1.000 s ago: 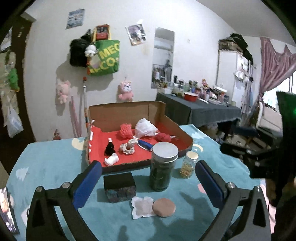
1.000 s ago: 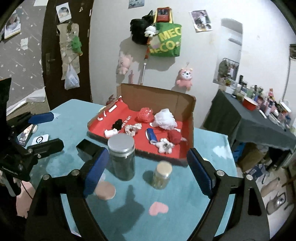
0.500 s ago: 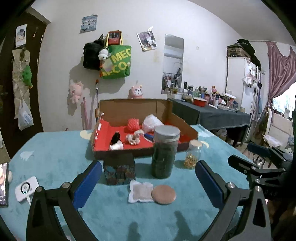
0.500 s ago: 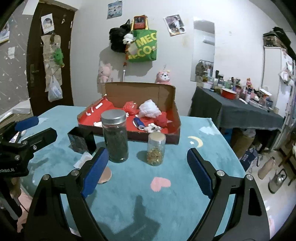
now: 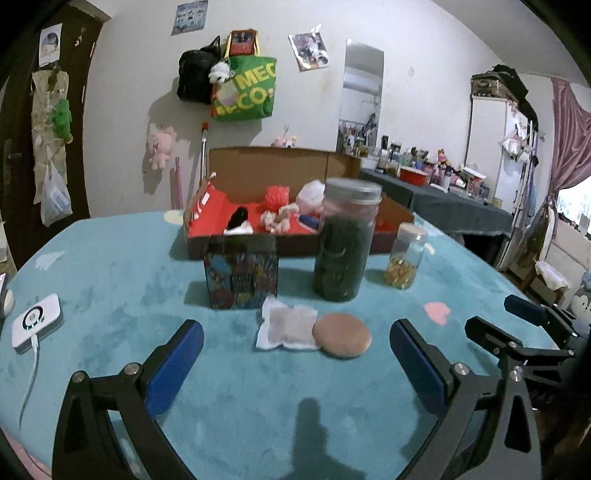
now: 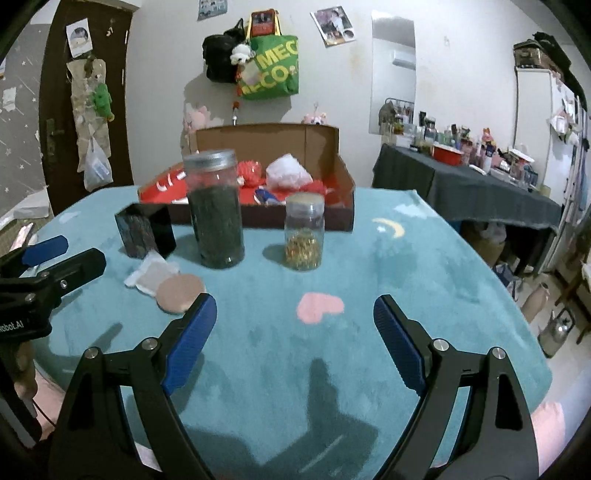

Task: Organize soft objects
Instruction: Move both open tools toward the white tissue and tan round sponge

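On the teal table, the left gripper hovers with jaws wide and empty. Just ahead lie a white pad and tan puff, touching. The right gripper is likewise spread, holding nothing.

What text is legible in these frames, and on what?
"MEC" over "CO", partly hidden: green tote bag on the wall.
"obot.AI", cut off at the frame edge: left hand-held gripper body, right wrist view.
White lettering on the box's red flap: too blurred to read.
Wall posters and patterned tin: unreadable.
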Available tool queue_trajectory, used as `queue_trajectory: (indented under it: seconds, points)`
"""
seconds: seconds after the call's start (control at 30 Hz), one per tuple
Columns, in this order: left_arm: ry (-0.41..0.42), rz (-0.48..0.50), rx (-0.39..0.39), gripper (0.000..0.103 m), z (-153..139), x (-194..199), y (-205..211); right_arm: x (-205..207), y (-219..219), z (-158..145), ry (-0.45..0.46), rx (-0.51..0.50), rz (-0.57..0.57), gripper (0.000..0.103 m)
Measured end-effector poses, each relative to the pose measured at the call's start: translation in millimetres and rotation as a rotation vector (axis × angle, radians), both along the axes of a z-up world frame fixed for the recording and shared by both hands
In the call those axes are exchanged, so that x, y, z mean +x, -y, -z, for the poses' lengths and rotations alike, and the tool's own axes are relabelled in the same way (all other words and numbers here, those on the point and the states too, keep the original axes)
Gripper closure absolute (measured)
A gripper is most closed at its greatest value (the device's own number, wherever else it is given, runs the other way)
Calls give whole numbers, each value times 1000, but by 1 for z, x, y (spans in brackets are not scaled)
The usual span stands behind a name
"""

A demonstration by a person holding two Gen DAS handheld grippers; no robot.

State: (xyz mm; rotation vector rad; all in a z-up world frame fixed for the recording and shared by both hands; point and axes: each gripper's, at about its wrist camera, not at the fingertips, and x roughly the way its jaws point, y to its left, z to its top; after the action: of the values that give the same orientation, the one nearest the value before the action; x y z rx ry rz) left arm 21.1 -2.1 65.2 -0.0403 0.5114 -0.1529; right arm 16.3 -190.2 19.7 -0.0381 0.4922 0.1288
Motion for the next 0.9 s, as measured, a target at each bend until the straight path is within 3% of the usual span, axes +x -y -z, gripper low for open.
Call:
queue_trajectory:
  seconds: [0.3, 0.6, 0.9]
  points:
    - [-38, -14, 4, 0, 13, 5, -6, 6, 2, 19, -55, 22, 2, 16]
    - [-64, -15, 22, 0, 8, 17, -19, 16, -4, 18, -74, 28, -14, 16]
    - [-119, -5, 46, 0, 5, 36, -42, 46, -34, 13, -136, 15, -128, 16]
